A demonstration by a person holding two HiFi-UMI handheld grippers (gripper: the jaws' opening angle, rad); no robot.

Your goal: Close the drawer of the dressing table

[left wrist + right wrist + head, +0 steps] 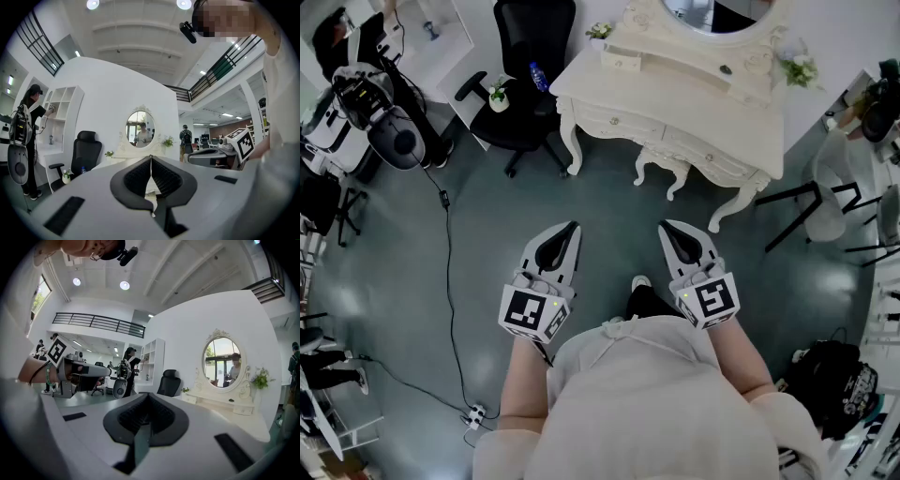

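A: Item 1, dressing table [694,108]: ahead, well apart from both grippers. Item 2, drawer [622,60]: a small upper one at its left end, seemingly pulled out.

B: Grippers?

A: Left gripper [572,227] and right gripper [665,228]: jaws together, empty. I would step close, then push the drawer front squarely with the closed tips.

B: Views?

A: The gripper views show the mirror [140,127] whole. The head view crops it.

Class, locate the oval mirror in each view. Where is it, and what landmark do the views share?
Head view: mirror at the top edge, right of centre, cropped.
Left gripper view: mirror at centre.
Right gripper view: mirror right of centre.
Shared landmark: the black chair, left of the mirror in every view.
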